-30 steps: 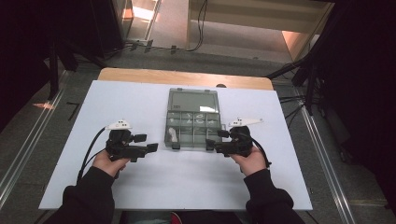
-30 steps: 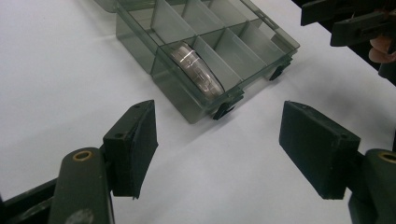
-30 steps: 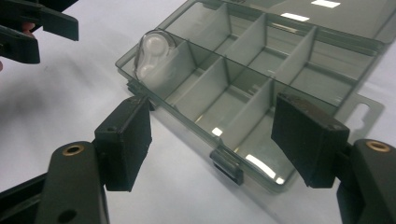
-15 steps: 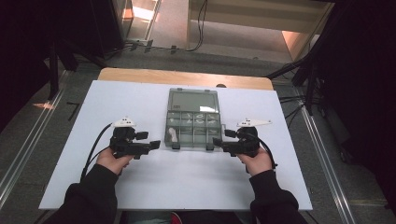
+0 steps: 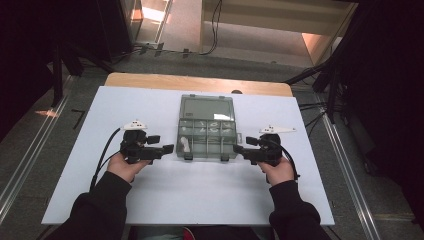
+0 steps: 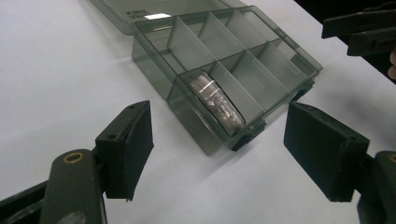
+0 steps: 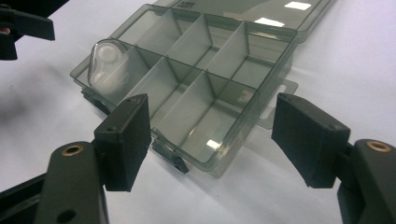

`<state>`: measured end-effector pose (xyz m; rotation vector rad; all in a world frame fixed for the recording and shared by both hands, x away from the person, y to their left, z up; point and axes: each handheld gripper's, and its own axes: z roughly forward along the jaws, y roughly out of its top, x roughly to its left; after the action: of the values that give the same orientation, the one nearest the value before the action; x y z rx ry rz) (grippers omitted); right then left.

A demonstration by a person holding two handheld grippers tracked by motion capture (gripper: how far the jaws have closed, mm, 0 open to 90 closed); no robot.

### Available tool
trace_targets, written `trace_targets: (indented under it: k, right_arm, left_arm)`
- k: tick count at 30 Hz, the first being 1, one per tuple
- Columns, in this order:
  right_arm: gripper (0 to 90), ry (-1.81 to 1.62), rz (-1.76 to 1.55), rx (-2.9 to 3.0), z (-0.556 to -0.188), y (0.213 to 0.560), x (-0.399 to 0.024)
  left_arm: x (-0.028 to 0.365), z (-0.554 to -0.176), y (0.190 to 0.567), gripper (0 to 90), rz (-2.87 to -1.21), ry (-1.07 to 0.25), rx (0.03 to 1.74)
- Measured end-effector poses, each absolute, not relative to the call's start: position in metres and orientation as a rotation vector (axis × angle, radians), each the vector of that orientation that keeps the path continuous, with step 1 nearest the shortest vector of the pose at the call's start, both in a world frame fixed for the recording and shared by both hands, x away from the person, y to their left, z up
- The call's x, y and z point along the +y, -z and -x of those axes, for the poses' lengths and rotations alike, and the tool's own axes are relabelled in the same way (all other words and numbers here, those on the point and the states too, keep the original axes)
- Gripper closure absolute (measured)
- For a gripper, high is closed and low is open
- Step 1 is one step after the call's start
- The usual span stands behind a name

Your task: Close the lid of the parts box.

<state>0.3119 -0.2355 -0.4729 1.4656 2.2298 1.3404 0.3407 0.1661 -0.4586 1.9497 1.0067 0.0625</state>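
organizer box (image 5: pixel 207 134) lying open mid-table on the white board (image 5: pixel 125 195) | tape roll (image 6: pixel 216 101) standing in its front-left compartment | left gripper (image 5: pixel 169 148), right gripper (image 5: pixel 237 148) flanking it, jaws apart, gripping nothing | risk: one-sided nudge sliding the light box, toppling the roll

Both forearms, in dark sleeves, come in from the near edge and angle slightly inward. The left hand (image 5: pixel 126 166) holds the left gripper (image 5: pixel 169 149) level, its tip pointing to the person's right, jaws spread wide with nothing between them. The right hand (image 5: pixel 276 170) holds the right gripper (image 5: pixel 236 149) level, pointing toward the other, jaws likewise wide apart and empty.
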Motion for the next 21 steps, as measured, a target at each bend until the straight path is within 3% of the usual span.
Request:
trace_targets:
  k: [21]
  right_arm:
    - [25.2, -1.317, -1.505, 2.192, -0.326, 0.479, -0.237]
  left_arm:
    - [0.147, -0.363, 0.459, 24.5, -1.936, -0.123, 1.044]
